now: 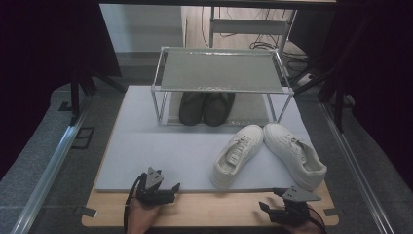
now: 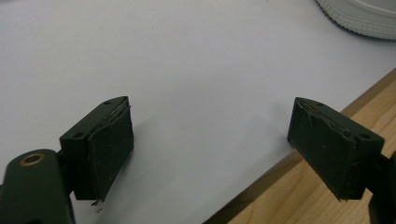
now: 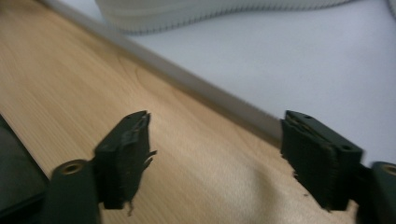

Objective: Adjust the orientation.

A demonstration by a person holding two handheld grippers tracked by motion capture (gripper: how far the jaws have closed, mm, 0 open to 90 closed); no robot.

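Grippers idling at table edge — both open, gripping nothing.
Right gripper [image 1: 271, 206] nearing white shoes [image 1: 237, 155]; left gripper [image 1: 171, 188] waiting — approach heel squarely.

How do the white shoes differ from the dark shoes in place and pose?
The white shoes lie out on the open mat, in front of the rack; the dark shoes sit under the rack's shelf. The white pair splays apart at the heels, toes nearly meeting; the dark pair stands side by side, parallel. Both pairs are on the mat, untouched by either claw.
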